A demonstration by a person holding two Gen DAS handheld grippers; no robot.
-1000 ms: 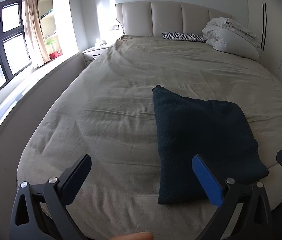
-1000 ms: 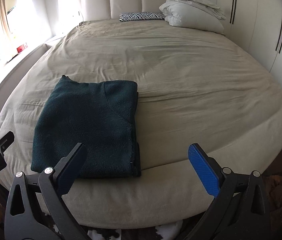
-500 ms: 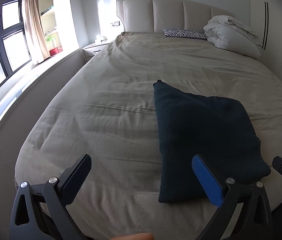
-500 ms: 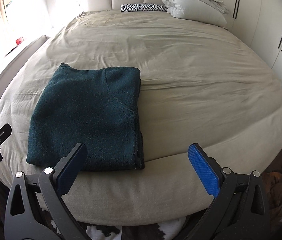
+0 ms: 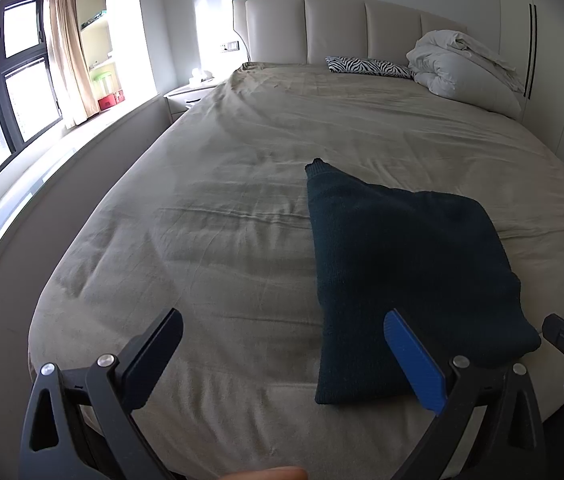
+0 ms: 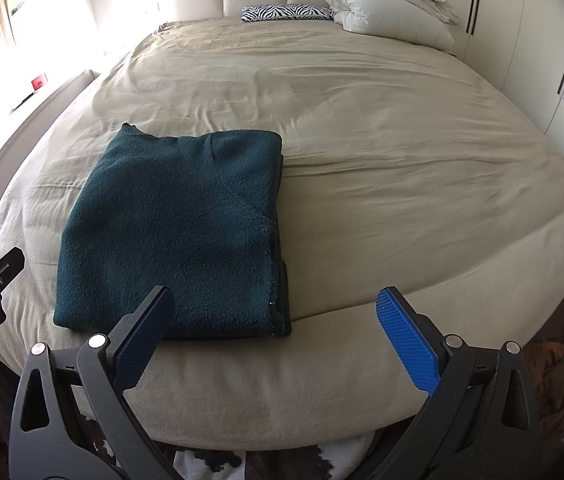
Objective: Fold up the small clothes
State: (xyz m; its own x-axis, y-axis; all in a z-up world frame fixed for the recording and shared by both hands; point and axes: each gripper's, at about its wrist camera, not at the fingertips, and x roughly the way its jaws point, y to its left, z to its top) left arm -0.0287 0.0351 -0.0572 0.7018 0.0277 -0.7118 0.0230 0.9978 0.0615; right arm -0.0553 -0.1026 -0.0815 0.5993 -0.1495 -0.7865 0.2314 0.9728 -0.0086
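A: Left wrist view: a wide bed under a wrinkled beige cover point(image 5: 242, 208), padded headboard behind. The dark teal knit garment point(image 5: 409, 280), folded to a rectangle, lies near the bed's foot edge, right of the left gripper point(image 5: 282, 344).

B: Jaws?

A: Spread wide, holding nothing.

B: Right wrist view?

A: The garment point(image 6: 178, 232) sits left of the right gripper point(image 6: 274, 320), whose jaws also gape and touch nothing. For another fold, I'd pinch both near corners together and lift evenly.

Camera placement: two wrist fisheyes at the bed's foot.
Each looks forward over its own spread fingers toward the headboard point(image 5: 345, 26). The folded sweater point(image 6: 178, 236) lies near, forward-right of the left gripper point(image 5: 283, 354), forward-left of the right gripper point(image 6: 276, 328); both views share it.
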